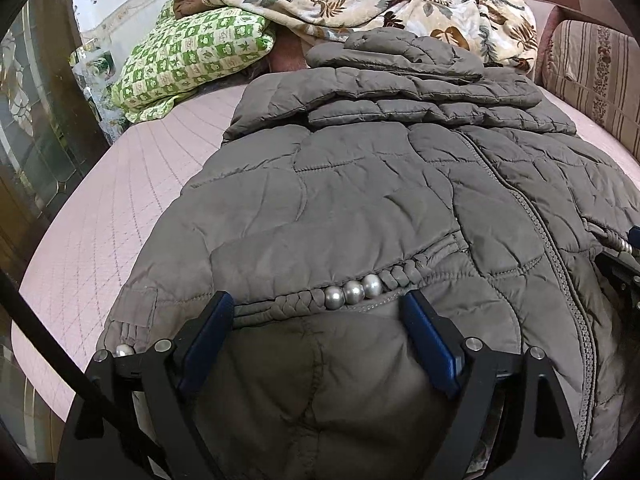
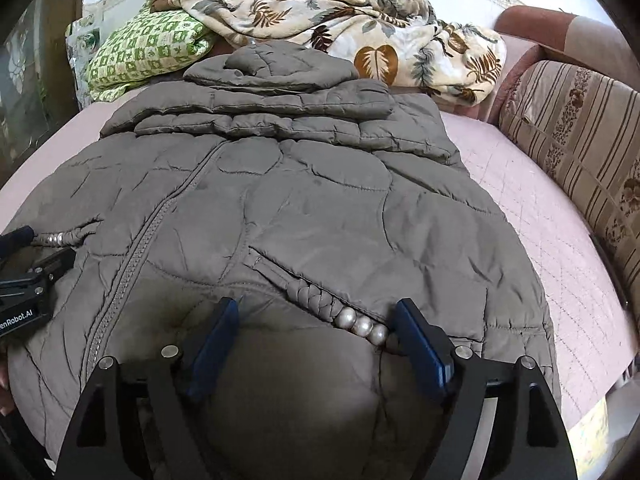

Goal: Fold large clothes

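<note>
Pink quilted bed (image 1: 120,184) bears the grey jacket (image 1: 360,184) spread flat, zip up, hood toward the blanket (image 1: 380,0), and at its near hem the left gripper (image 1: 320,312) and right gripper (image 2: 316,316) stand wide over the fabric, gripping nothing.

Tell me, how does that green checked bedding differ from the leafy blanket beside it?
The green checked bedding carries a small, regular grid of green and cream squares; the leafy blanket has large scattered brown and grey leaves on cream. The bedding lies as a compact bundle at the far left of the bed; the blanket sprawls, rumpled, along the far edge behind the grey jacket. Both are soft, patterned and unfolded.
</note>
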Action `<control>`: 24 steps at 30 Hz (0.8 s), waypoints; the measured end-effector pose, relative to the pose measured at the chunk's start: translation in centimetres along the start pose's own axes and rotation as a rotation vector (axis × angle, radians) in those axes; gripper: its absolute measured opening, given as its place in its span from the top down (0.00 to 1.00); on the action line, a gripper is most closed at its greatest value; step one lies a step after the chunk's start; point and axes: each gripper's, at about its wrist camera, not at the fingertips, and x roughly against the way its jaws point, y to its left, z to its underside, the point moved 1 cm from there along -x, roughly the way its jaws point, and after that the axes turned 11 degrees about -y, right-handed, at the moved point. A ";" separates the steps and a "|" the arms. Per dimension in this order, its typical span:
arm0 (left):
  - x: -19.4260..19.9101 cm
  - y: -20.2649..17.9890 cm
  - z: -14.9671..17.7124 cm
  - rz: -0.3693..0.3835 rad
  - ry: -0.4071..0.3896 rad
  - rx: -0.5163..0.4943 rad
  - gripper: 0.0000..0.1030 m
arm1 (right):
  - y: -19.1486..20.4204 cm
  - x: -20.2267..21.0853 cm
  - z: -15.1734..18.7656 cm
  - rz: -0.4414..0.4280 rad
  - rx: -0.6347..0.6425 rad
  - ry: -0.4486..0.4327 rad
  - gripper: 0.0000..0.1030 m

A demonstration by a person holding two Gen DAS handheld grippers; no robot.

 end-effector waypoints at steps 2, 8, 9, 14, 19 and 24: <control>0.1 0.0 0.1 -0.006 -0.005 0.003 0.16 | -0.1 0.1 0.0 -0.006 -0.006 0.001 0.19; 0.5 0.0 0.5 -0.022 -0.023 0.024 0.16 | -0.6 0.2 0.1 -0.023 -0.035 0.016 0.17; 0.6 0.0 0.5 -0.023 -0.022 0.023 0.16 | -0.6 0.2 0.2 -0.024 -0.036 0.017 0.17; 0.7 0.0 0.6 -0.022 -0.021 0.026 0.16 | -0.6 0.4 0.3 -0.024 -0.032 0.009 0.16; 0.7 0.0 0.7 -0.023 -0.025 0.029 0.16 | -0.8 0.4 0.4 -0.027 -0.041 0.014 0.11; 0.7 0.3 0.8 -0.043 -0.018 0.070 0.10 | -0.6 0.6 0.6 -0.017 -0.028 0.010 0.08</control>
